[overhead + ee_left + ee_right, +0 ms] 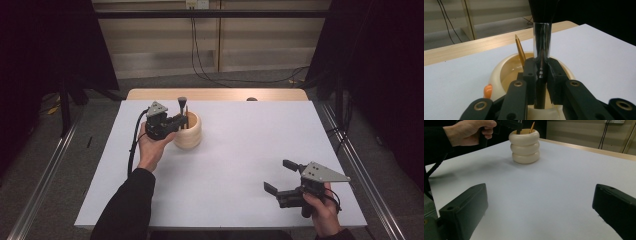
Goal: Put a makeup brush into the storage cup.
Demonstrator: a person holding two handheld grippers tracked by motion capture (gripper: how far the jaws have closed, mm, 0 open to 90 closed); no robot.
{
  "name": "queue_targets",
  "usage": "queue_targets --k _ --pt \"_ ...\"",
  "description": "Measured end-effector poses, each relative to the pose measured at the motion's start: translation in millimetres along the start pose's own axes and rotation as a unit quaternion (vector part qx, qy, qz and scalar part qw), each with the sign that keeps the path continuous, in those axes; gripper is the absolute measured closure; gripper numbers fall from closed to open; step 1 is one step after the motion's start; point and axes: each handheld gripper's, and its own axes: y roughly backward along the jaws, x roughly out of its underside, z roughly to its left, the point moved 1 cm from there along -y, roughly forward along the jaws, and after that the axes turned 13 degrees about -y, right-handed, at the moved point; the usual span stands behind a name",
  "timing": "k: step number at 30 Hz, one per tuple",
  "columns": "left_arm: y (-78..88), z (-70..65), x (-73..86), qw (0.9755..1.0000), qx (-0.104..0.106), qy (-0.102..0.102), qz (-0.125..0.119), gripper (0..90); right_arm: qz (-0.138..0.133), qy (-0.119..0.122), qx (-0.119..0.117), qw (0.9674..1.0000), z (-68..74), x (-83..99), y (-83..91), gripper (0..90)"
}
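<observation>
The left tool (pixel 541 75) was clamped on a makeup brush (pixel 542 42) standing upright in the cream ribbed holder (pixel 188 131); moving it straight along its axis would spare the pencil (pixel 520 51). The right tool (pixel 281 178) waited apart.

Black-bristled makeup brush (pixel 542 47) with chrome ferrule, upright in cream ribbed holder (pixel 190 136), beside orange-gold pencil (pixel 520 50).

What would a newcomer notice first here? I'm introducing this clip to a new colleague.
The cream ringed holder at the table's far left, where the left claw is shut on a makeup brush standing in it beside a golden pencil. Then the right claw, open and idle over the near right of the white table.
</observation>
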Motion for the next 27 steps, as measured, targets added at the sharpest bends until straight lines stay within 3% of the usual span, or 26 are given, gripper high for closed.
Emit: queue_targets --k 14,17,27 --pt "-2.8 5.4 3.1 1.0 -0.006 0.003 0.0 75.3 0.002 -0.002 0.0 1.0 -1.6 -0.7 0.3 0.0" --pt "-4.0 4.8 3.8 1.0 -0.008 -0.005 -0.001 74.0 -0.003 -0.009 0.006 0.9999 -2.7 -1.2 1.4 0.0" --pt "-6.5 4.6 3.0 0.9999 -0.006 0.003 -0.01 51.9 -0.001 -0.01 0.005 0.9999 -5.0 0.4 0.8 0.0"
